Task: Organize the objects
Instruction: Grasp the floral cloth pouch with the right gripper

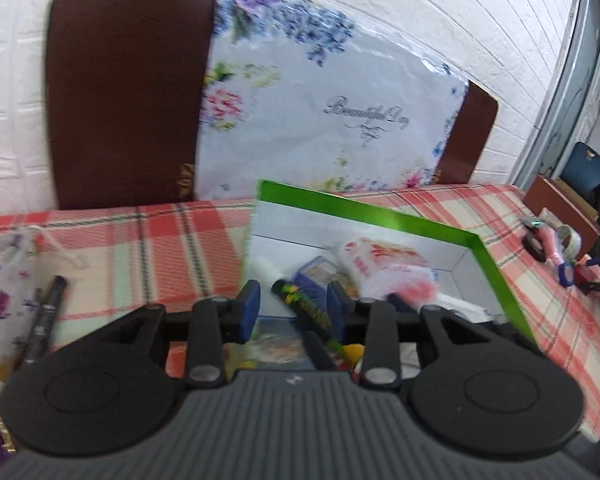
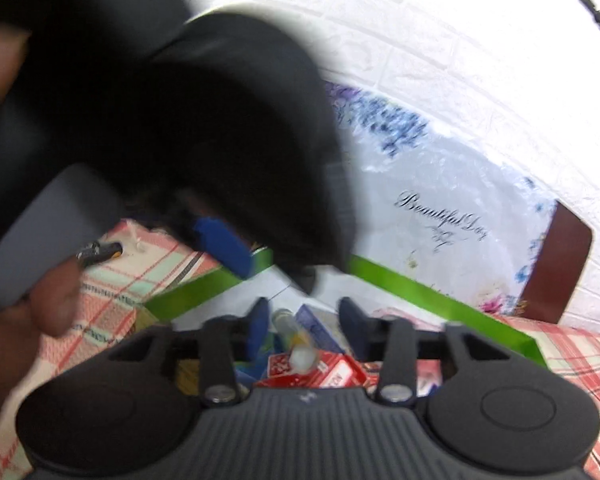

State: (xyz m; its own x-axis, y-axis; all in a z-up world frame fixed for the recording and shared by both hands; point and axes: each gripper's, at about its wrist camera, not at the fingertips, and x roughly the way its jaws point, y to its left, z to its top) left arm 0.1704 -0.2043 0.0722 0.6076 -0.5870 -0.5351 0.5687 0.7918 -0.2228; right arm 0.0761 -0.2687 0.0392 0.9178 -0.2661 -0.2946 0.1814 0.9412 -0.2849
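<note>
A white box with a green rim (image 1: 380,209) stands on the plaid cloth and holds a white packet with red print (image 1: 384,268), a blue carton (image 1: 320,276) and red cartons (image 2: 324,368). My left gripper (image 1: 294,304) hangs over the box's near left corner with its jaws apart. A black tube with green and yellow print (image 1: 300,304) lies slanted in the gap, clear of the left pad. My right gripper (image 2: 306,328) is open above the box (image 2: 440,300). A small clear vial with a white cap (image 2: 296,344) lies below its gap, touching neither pad.
A floral "Beautiful Day" bag (image 1: 324,112) leans on a brown board (image 1: 128,92) at the wall. Left of the box lie a dark pen (image 1: 46,314) and a floral pouch (image 1: 0,280). Tape rolls and pink items (image 1: 556,248) sit at the right. The left gripper (image 2: 220,248) blocks the right view.
</note>
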